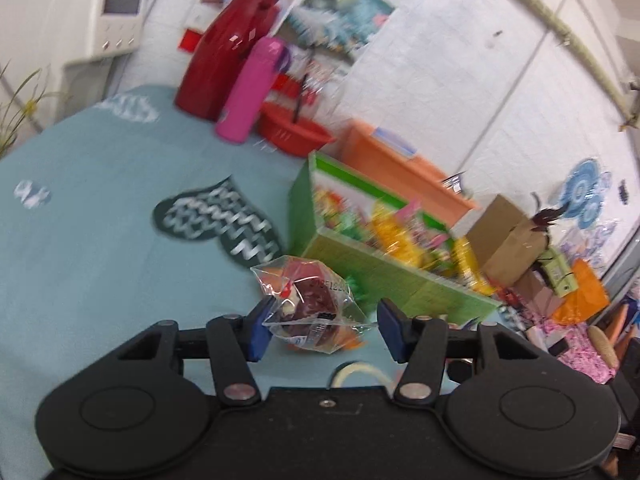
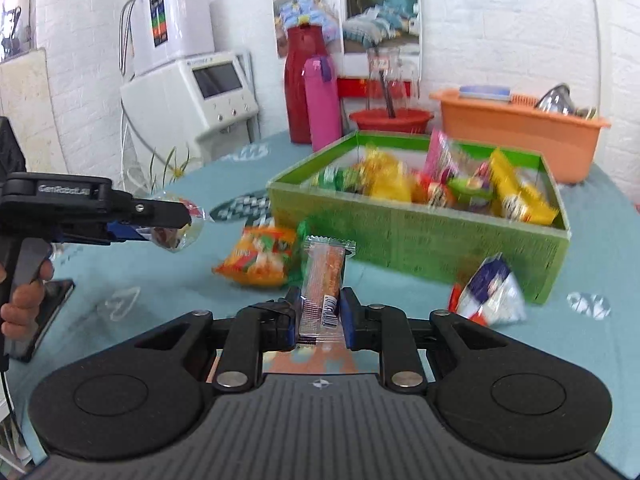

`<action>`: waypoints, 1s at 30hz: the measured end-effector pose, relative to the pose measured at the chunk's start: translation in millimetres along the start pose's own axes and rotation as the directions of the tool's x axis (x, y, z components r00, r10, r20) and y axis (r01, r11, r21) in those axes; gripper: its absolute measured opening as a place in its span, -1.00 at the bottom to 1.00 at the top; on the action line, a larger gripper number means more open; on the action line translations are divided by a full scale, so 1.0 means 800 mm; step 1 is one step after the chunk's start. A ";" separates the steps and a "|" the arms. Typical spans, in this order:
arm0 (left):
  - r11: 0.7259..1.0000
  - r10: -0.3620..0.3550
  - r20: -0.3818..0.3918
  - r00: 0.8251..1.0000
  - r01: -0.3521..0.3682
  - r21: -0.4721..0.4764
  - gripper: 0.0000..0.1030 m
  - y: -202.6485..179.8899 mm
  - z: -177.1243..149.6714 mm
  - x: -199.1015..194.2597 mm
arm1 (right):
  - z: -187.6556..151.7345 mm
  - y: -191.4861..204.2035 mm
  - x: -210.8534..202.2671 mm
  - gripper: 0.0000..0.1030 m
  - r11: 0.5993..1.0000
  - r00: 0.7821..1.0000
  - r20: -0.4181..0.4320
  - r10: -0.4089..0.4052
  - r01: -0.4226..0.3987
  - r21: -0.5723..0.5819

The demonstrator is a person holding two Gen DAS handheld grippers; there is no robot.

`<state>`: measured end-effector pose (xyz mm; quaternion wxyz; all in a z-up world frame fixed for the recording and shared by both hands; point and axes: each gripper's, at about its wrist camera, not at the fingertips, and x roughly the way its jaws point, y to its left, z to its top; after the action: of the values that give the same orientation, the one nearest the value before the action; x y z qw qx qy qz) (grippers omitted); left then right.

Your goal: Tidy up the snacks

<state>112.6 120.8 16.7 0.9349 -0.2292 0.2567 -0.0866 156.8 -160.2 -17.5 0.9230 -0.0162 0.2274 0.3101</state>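
**Two snacks carried toward the green box**

The right gripper [image 2: 320, 312] is clenched on a clear-wrapped orange snack bar [image 2: 323, 280], held upright, probably for dropping into the box. The left gripper [image 1: 322, 330] has a clear packet with a brown cake [image 1: 310, 304] between its pads; the left pad touches it, but I cannot tell whether it is truly gripped. An orange packet [image 2: 260, 260] and a white-blue packet [image 2: 490, 292] lie on the teal cloth [image 2: 600, 272]. Beyond, the green box [image 2: 420, 236] holds a jumble of yellow, green and pink packets
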 end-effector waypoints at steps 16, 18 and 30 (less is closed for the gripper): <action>0.993 -0.108 0.058 0.992 0.105 0.051 0.60 -0.060 0.113 0.144 | 0.085 -0.071 0.043 -0.30 0.987 0.974 0.164 -0.158 0.156 0.027; 0.995 -0.093 0.050 0.994 0.091 0.051 0.60 -0.059 0.119 0.165 | 0.089 -0.077 0.054 -0.30 0.986 0.972 0.167 -0.165 0.162 0.030; 0.998 -0.041 -0.039 0.998 0.043 0.041 1.00 -0.040 0.097 0.207 | 0.069 -0.084 0.081 0.98 0.981 0.974 0.126 -0.187 0.193 -0.038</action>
<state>292.7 76.0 18.4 0.9325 -0.2131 0.2675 -0.1159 264.1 -167.9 -3.1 0.9598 -0.0420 0.1604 0.2266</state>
